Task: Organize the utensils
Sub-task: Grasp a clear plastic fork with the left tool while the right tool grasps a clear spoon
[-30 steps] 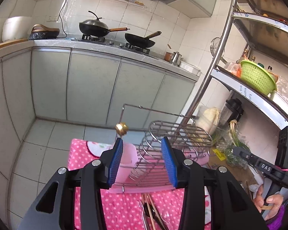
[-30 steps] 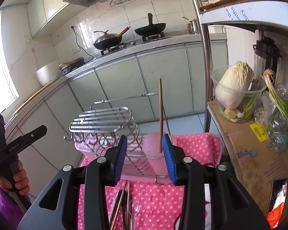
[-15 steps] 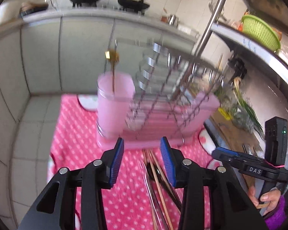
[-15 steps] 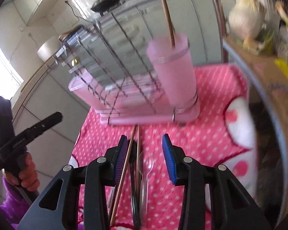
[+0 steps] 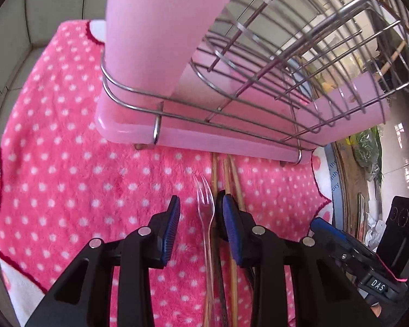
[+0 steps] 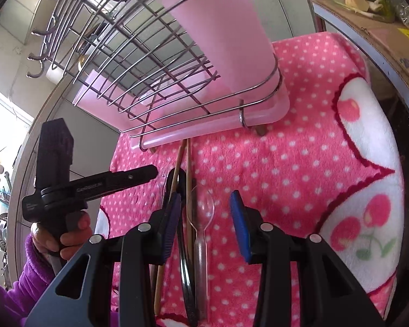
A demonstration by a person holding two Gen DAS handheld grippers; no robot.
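Observation:
A clear plastic fork (image 5: 204, 209) lies on the pink dotted cloth between the fingers of my left gripper (image 5: 200, 204). Its jaws are closing and the pads do not touch the fork. Wooden chopsticks (image 5: 233, 179) and a dark utensil lie just right of the fork. In the right wrist view a clear plastic spoon (image 6: 204, 209) lies between the fingers of my right gripper (image 6: 205, 205), which is open, the spoon nearer its left pad. Chopsticks (image 6: 188, 179) lie beside the spoon. A pink cup (image 6: 220, 35) stands in the wire rack (image 6: 122, 54).
The rack sits on a pink tray (image 5: 204, 136) on the dotted cloth (image 5: 68, 177), just beyond the utensils. A hand in a purple sleeve (image 6: 68, 234) holds the left gripper (image 6: 139, 175). A cardboard box (image 6: 368, 27) with vegetables stands to the right.
Both grippers have dropped and tilted down from facing the kitchen counter to just above the cloth. The left jaws have narrowed around the fork. The right jaws keep the same gap.

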